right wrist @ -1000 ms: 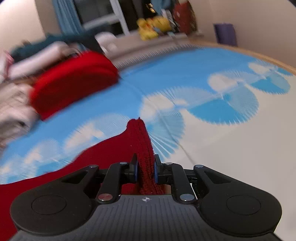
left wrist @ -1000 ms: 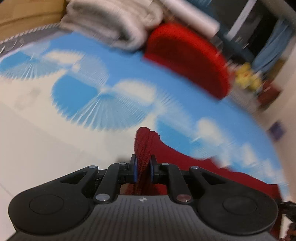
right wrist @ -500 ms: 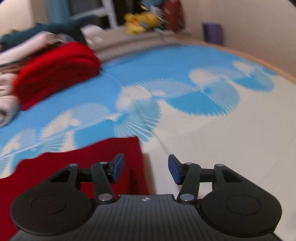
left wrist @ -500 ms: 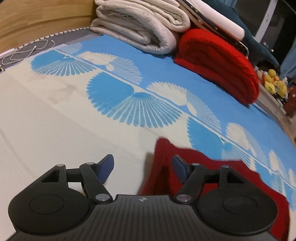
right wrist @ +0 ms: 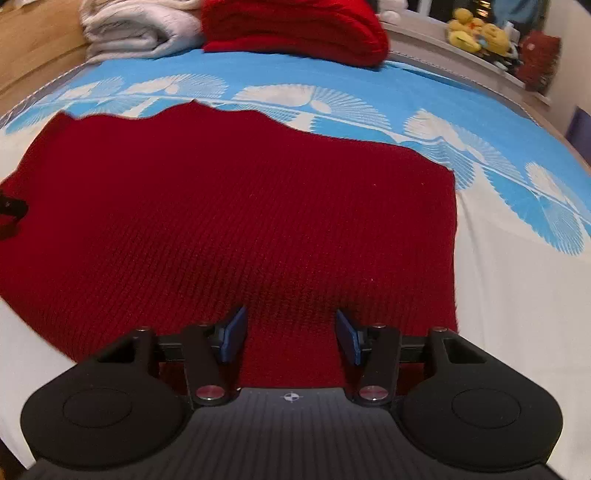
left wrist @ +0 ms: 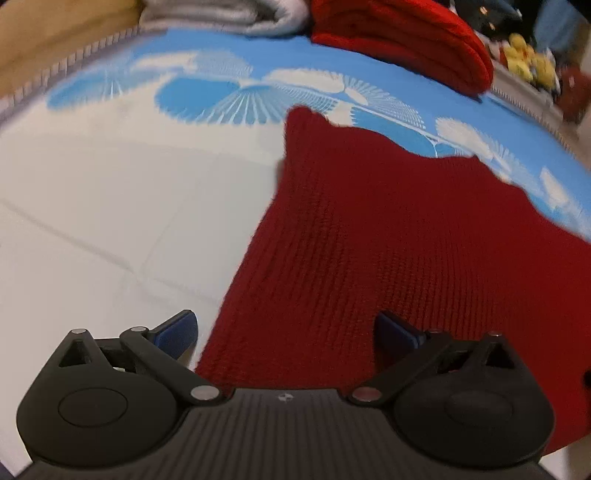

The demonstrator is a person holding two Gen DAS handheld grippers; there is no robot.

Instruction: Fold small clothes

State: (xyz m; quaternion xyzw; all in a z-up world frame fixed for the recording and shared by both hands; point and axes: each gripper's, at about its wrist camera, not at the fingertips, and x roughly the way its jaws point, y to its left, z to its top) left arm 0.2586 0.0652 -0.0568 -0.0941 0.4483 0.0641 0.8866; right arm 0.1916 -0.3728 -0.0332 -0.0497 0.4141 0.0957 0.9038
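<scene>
A dark red knitted garment (left wrist: 376,236) lies flat on the bed's blue and white sheet (left wrist: 110,184). It fills the middle of the right wrist view (right wrist: 229,206). My left gripper (left wrist: 286,332) is open and empty, above the garment's near left edge. My right gripper (right wrist: 290,336) is open and empty, above the garment's near edge, left of its right side. A black part of the left gripper (right wrist: 9,212) shows at the left edge of the right wrist view.
A folded bright red knit (right wrist: 291,29) and a pale folded blanket (right wrist: 136,29) lie at the far side of the bed. Yellow plush toys (right wrist: 476,31) sit on a ledge behind. A wooden board (left wrist: 55,40) borders the bed at far left.
Both grippers were shut on the garment's corners a second ago. They have let go, opened wide and pulled back. The garment now lies flat on the sheet.
</scene>
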